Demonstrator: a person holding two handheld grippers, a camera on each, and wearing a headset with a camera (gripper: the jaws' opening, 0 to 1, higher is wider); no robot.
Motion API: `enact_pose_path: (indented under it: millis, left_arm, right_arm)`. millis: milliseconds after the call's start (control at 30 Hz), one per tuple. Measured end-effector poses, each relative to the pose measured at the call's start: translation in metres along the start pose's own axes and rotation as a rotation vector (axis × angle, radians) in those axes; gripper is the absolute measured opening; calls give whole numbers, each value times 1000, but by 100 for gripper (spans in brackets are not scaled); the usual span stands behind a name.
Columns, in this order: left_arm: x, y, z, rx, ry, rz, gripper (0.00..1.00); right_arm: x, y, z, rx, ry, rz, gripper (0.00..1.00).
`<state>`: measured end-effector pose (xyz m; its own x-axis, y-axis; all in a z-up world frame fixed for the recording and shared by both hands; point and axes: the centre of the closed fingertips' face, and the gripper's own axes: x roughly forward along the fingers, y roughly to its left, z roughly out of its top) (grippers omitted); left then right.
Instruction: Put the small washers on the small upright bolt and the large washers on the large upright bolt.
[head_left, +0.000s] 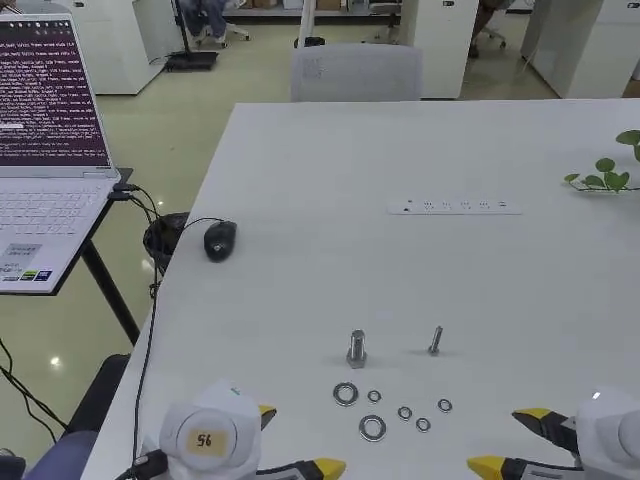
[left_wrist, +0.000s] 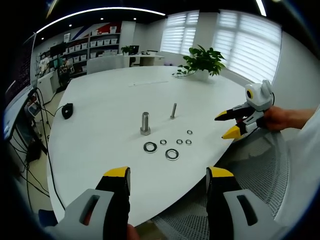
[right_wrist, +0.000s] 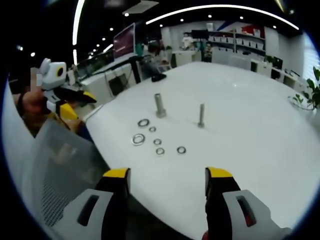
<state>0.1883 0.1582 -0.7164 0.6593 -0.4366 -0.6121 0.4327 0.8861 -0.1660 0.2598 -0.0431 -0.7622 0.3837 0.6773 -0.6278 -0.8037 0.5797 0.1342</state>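
**Both tongs wide open and empty, washers loose in front of the two bolts**

In the head view the bottom edge cuts off much of both tools. Of the left gripper (head_left: 297, 440) the yellow jaw tips and a rounded white body with a yellow label show; of the right gripper (head_left: 508, 440), the yellow tips and part of a white housing. Each gripper's own view shows its jaws spread wide with nothing between them, the left gripper (left_wrist: 169, 174) and right gripper (right_wrist: 168, 173) both held off the near edge of the white table (head_left: 300, 180).

The large upright steel bolt (head_left: 356, 347) and the small upright steel bolt (head_left: 435, 340) stand apart, side by side, both bare. Just nearer than them, flat on the table, lie two large steel washers (head_left: 346, 393), the second one (head_left: 372, 428) closest to the edge. Beside these lie what look like four small steel washers (head_left: 404, 412), tiny and soft in the blurred right gripper view, so the count is not certain.

Farther back are a black computer mouse (head_left: 220, 240) with its cable and a white power strip (head_left: 455, 207). A green leafy plant (head_left: 605, 172) is clipped by the right edge, an open laptop (head_left: 45, 150) by the left, and a grey chair back (head_left: 355, 72) rises behind the table.
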Motion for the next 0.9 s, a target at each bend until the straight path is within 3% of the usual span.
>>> enact_pose_path:
  millis: [267,600,900]
  left_arm:
    - [-3,2,2,3,-3,5,61]
    - [-5,4,5,-15,-27,27,61]
    - [0,0,4,-31,-34,30,61]
  right_arm:
    - [0,4,10,-16,-7,8,62]
    - [2,8,8,-12,3,27,60]
    - [-2,3,3,-7,15,20,60]
